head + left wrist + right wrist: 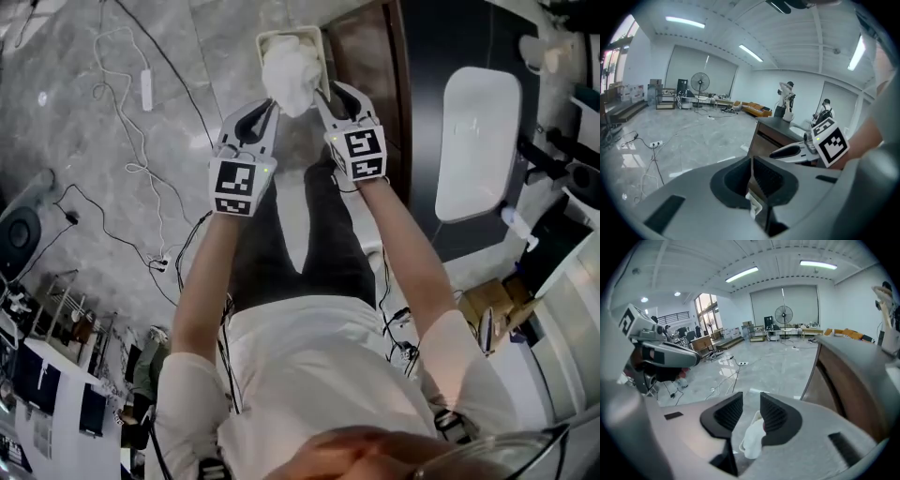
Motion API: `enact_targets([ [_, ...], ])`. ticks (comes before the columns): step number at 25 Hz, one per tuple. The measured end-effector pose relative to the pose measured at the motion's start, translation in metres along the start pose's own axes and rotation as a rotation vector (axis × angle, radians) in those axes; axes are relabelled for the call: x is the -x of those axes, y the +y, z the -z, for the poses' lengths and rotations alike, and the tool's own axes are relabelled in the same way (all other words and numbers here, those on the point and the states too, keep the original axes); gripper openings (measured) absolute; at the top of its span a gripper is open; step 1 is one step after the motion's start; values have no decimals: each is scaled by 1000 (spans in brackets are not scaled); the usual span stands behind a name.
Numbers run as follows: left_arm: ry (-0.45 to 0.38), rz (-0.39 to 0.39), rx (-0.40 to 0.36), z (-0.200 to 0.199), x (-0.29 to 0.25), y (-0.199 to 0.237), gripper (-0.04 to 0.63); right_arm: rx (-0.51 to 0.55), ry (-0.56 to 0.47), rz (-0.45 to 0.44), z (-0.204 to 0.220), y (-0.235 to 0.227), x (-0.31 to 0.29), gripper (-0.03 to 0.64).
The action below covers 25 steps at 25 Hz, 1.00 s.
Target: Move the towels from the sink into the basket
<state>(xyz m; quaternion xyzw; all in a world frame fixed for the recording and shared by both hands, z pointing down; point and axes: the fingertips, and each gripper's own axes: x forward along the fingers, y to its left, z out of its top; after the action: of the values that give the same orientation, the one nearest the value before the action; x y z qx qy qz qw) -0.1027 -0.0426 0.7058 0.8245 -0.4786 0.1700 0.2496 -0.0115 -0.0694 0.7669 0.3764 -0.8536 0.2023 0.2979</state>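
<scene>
The dark worktop (422, 103) runs along my 3 o'clock side, and the white sink (478, 141) set in it looks bare from up here, though I cannot see into all of it. The basket (265, 39) stands on the floor (56, 122) at 12 o'clock, well below both my hands, its long side running from 12 to 6. The white towel (291, 75) lies bunched in it, heaped over the near rim.

My left hand-held gripper (752, 161) has its jaws pressed together on nothing; the basket shows as a small white shape far under the tips. My right hand-held gripper (751, 399) has its jaws a narrow gap apart and also empty, with towel and basket showing through the gap from above.

I judge this towel delivered. Any further towel would be in the sink at 3 o'clock, and my right hand is the nearer one for that reach.
</scene>
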Motion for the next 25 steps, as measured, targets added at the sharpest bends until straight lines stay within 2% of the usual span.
enact_targets([
  [4, -51, -14, 8, -65, 39, -19, 18, 36, -51, 4, -56, 7, 60, 80],
  [7, -79, 6, 23, -112, 72, -45, 17, 40, -99, 16, -94, 10, 112, 40],
  [13, -104, 52, -11, -172, 135, -92, 17, 84, -220, 29, -167, 27, 217, 3],
  [17, -137, 63, -24, -210, 169, -119, 17, 104, -281, 39, -202, 32, 280, -3],
  [21, -181, 70, -31, -243, 200, -141, 18, 66, -328, 53, -223, 32, 335, -3],
  [25, -216, 81, -52, -273, 227, -154, 18, 74, -380, 78, -247, 31, 383, -3],
])
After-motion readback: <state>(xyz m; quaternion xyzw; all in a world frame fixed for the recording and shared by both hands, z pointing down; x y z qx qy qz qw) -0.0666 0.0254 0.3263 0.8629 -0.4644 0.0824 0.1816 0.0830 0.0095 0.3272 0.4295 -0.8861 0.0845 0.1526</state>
